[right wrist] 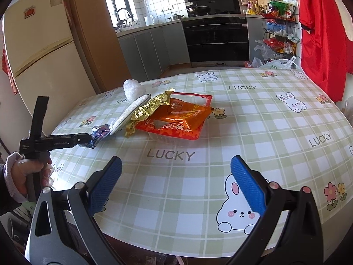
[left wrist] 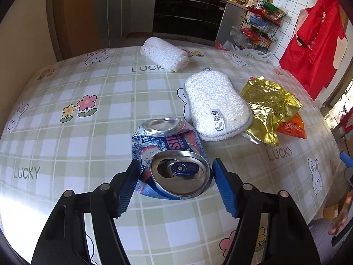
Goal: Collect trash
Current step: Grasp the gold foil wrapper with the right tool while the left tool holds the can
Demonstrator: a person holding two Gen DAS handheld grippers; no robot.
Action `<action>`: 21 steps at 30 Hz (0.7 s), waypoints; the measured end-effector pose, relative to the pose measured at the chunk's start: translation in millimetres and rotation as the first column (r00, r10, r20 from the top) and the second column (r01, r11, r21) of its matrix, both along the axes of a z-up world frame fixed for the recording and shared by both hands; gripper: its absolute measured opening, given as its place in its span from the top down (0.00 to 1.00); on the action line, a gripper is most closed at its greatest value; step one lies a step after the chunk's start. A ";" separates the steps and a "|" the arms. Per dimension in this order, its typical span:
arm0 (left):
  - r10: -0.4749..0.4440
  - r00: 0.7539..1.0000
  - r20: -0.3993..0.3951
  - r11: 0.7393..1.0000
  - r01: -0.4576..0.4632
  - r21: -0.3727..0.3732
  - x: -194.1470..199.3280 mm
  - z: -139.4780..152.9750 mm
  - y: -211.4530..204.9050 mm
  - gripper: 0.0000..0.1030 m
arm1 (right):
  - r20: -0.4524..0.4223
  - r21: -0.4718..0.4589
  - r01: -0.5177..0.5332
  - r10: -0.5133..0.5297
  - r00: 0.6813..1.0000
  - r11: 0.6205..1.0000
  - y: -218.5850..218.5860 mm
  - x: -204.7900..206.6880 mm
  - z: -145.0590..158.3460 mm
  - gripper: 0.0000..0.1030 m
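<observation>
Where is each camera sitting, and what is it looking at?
Left wrist: rides the left hand-held gripper, facing the kitchen; its open blue fingers flank the crushed blue-and-pink drink can.
Right wrist: rides the right hand-held gripper, open over the checked bunny tablecloth; the person's left hand shows.
Shared: can, white scrubbing sponge, crumpled gold foil wrapper.
</observation>
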State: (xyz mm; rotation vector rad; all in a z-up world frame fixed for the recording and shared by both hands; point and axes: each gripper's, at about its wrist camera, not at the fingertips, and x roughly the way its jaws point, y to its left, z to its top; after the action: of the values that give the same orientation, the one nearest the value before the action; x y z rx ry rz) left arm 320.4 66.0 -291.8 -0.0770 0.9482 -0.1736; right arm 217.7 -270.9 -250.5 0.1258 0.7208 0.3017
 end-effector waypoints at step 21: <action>0.203 0.957 -0.209 0.955 -0.240 -0.174 -26.0 -16.9 43.7 0.25 | 0.003 0.008 -0.041 0.041 0.999 0.999 18.2 -4.0 3.6 0.05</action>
State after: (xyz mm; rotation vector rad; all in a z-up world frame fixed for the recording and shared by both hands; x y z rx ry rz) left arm 294.4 109.7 -308.7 -0.3892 1.1016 -0.0515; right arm 213.7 -252.7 -246.9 0.1179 0.7201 0.3442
